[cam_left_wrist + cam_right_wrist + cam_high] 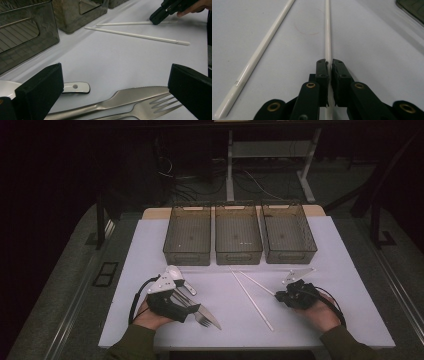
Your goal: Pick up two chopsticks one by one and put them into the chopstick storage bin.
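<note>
Two white chopsticks lie mid-table. My right gripper [279, 296] [330, 62] is shut on the near end of the shorter-looking chopstick [257, 283] [328, 37]; the other chopstick [251, 298] [260, 53] lies loose beside it. My left gripper [192, 311] [115, 82] is open wide, low over the table, its jaws either side of a steel knife [212, 320] [135, 93] and fork [202, 321] [155, 105]. A white spoon [76, 87] lies just beyond the left jaw. The right gripper [162, 12] also appears far off in the left gripper view.
Three dark see-through bins [187, 236] [238, 235] [288, 234] stand side by side at the back of the white table top [350, 285]. One bin's wall [22, 37] is close on the left gripper's left. Dark floor and cables lie beyond.
</note>
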Tool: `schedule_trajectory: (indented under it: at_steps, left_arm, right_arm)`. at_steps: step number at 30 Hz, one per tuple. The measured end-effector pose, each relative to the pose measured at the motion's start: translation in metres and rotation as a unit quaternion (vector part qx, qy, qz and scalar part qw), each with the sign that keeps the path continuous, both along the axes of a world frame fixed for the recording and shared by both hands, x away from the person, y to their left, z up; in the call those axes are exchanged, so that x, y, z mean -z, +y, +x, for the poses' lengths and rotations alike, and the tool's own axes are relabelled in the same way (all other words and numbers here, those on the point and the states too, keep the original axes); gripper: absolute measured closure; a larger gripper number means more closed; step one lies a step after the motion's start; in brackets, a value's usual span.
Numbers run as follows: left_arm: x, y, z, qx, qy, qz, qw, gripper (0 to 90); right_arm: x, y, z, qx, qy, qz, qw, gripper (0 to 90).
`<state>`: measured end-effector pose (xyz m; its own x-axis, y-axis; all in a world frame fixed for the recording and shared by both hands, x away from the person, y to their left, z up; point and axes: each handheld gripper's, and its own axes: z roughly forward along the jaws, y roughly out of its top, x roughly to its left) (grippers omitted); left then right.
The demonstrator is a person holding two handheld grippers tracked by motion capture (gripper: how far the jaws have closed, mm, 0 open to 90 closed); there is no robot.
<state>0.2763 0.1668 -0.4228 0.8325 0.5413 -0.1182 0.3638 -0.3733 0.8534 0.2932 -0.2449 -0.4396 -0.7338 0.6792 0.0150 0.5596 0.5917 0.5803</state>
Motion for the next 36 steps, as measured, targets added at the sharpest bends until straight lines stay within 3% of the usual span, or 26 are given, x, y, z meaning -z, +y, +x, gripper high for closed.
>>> schedule_trajectory:
  at_steps: [12,27,36]
  left_arm:
    - [-0.002,0.000,-0.001,0.005,-0.003,0.000,1.0000,0.0]
    - [-0.002,-0.001,-0.001,0.008,-0.006,0.000,1.0000,0.0]
    - [-0.003,0.000,-0.002,0.011,-0.006,0.000,0.9999,0.0]
  right_arm:
    - [-0.007,-0.009,0.002,0.005,0.017,0.036,0.9992,84.4]
    - [-0.024,-0.025,0.001,0.002,0.007,0.088,0.9961,84.4]
    - [-0.037,-0.033,-0.002,-0.001,0.000,0.126,0.9921,84.4]
